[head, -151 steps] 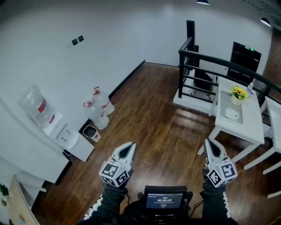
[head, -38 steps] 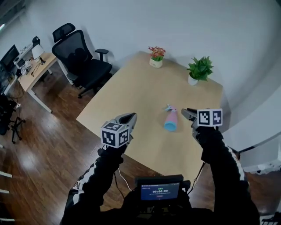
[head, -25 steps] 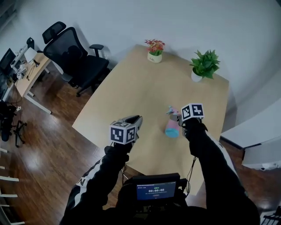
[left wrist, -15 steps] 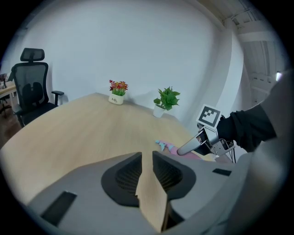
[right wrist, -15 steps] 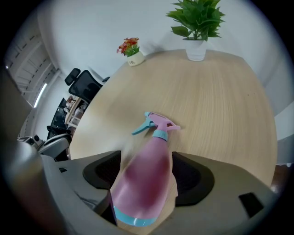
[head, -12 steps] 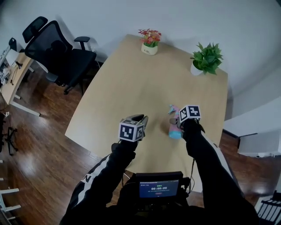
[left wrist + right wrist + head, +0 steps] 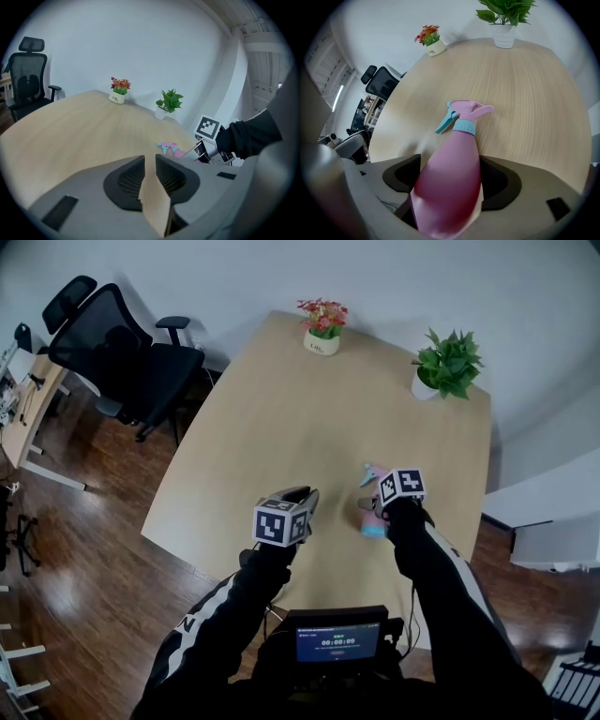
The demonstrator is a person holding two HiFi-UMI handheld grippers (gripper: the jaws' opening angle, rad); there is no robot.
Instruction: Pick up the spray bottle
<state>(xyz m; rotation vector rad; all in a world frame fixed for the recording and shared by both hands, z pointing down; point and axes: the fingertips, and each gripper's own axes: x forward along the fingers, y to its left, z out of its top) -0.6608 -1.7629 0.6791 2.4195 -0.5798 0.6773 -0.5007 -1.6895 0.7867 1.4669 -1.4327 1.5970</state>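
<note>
A pink spray bottle (image 7: 373, 524) with a light blue trigger and collar lies on its side on the pale wooden table (image 7: 281, 409). My right gripper (image 7: 380, 510) points steeply down over it. In the right gripper view the bottle's body (image 7: 452, 183) lies between the jaws of the right gripper (image 7: 450, 171), which have just been opening and stand wide, with the bottle resting on the table. My left gripper (image 7: 305, 495) hovers over the table to the left of the bottle (image 7: 171, 149). In its own view the left gripper (image 7: 150, 161) has its jaws almost together, with nothing between them.
A small pot of red flowers (image 7: 322, 334) and a green potted plant (image 7: 448, 367) stand at the table's far end. A black office chair (image 7: 122, 357) stands on the wooden floor to the left. A device with a screen (image 7: 337, 643) hangs at my chest.
Both grippers have sunk toward the table. The right gripper has come down over the bottle and now straddles it. The left gripper moved a little forward over the table.
</note>
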